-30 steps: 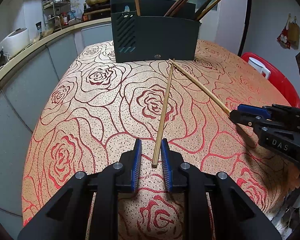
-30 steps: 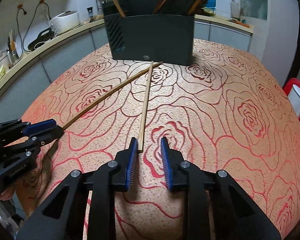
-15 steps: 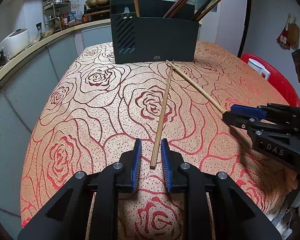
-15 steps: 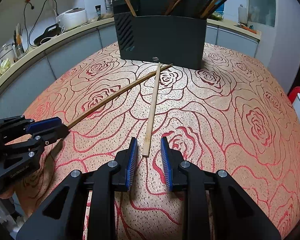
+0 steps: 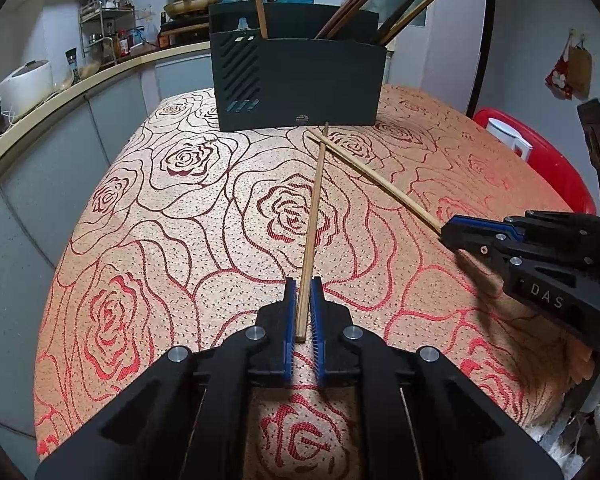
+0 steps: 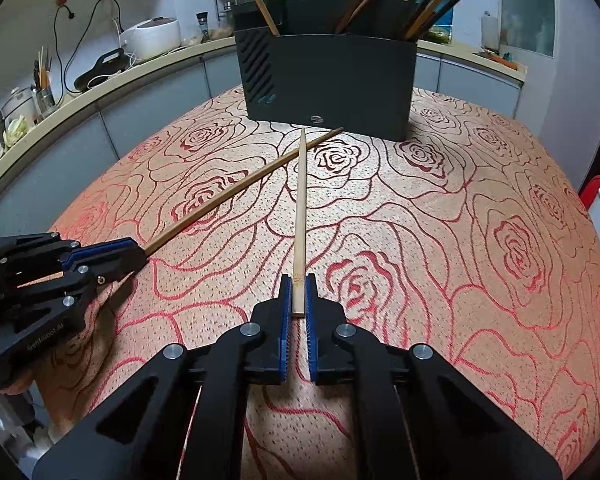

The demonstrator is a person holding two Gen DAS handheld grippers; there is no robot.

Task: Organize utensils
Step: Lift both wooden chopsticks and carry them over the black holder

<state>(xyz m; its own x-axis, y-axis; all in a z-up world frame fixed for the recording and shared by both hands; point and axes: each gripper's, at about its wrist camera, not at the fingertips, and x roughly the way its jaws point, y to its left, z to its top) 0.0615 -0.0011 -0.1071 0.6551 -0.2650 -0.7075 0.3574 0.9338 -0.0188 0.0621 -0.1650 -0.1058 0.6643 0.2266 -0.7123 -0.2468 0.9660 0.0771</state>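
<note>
I see a worktop covered in a peach cloth patterned with red roses. My left gripper is clamped shut on the near end of one bamboo chopstick, which runs straight away from me toward a black utensil holder at the far side of the worktop. My right gripper is likewise closed tight on the near end of a second chopstick. The two chopsticks cross near their far tips, just in front of the holder, with their lengths lying low along the cloth. The holder stands upright and has several dark and light chopsticks leaning out of its top. A kitchen counter with a white rice cooker curves behind the worktop.
</note>
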